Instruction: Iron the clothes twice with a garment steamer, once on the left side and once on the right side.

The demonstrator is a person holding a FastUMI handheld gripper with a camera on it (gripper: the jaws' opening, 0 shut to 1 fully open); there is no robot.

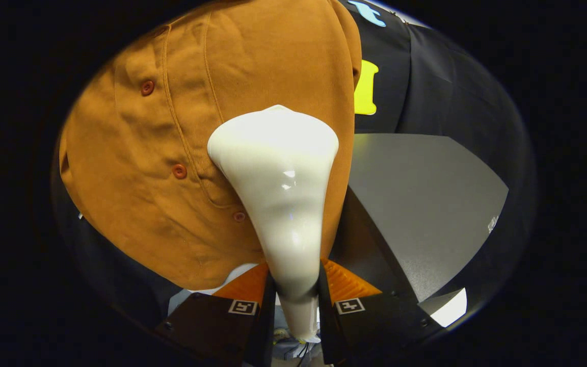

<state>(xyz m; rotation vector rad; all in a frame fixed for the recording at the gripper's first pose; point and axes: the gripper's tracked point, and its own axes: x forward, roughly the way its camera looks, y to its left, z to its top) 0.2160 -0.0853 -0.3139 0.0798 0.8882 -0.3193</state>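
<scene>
Gripper (296,293) clamps steamer (278,168) neck; steamer face hidden against shirt (171,153).

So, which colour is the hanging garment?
Brown-orange garment, seen in the gripper view behind the steamer the gripper holds.

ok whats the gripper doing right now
gripper: shut on the steamer, both fingers pressing its white handle, the head against the brown shirt.

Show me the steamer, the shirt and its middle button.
steamer (278,168), gripper view, the broad head, handle clamped in the gripper (293,293)
shirt (196,66), gripper view, the upper cloth
middle button (179,171), gripper view, its face
</scene>
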